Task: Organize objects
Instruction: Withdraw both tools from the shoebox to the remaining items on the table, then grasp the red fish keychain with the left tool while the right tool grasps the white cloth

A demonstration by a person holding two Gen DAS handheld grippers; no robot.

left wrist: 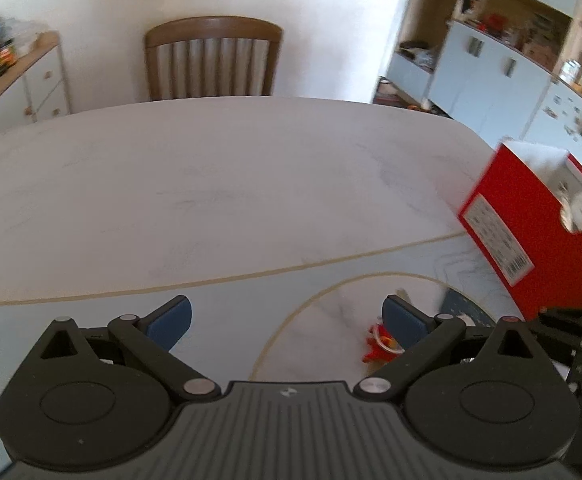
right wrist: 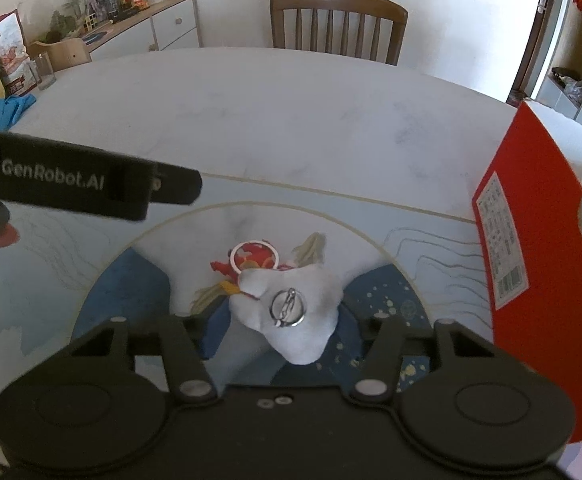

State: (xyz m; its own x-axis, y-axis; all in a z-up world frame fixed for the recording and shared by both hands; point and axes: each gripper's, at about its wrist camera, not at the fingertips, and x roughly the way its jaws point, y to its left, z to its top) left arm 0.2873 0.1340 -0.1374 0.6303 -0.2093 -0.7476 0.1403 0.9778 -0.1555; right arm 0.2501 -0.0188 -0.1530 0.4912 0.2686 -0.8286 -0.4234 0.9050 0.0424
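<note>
The black bar crossing in front of your right gripper (right wrist: pixel 281 324) is reading "GenRobot.AI" (right wrist: pixel 53 179) in pale letters; the red box (right wrist: pixel 539 280) off to the right of the fingers is carrying a white barcode label (right wrist: pixel 501 248), its print too small to read; your right fingers are standing half-wide around the white plush brooch (right wrist: pixel 291 308), and whether the pads are pressing it I cannot tell; it is lying pin-side up, its long axis running away from you; red trim (right wrist: pixel 255 258) is peeking out beyond it; your left gripper (left wrist: pixel 287 320) is gaping wide, holding nothing.
</note>
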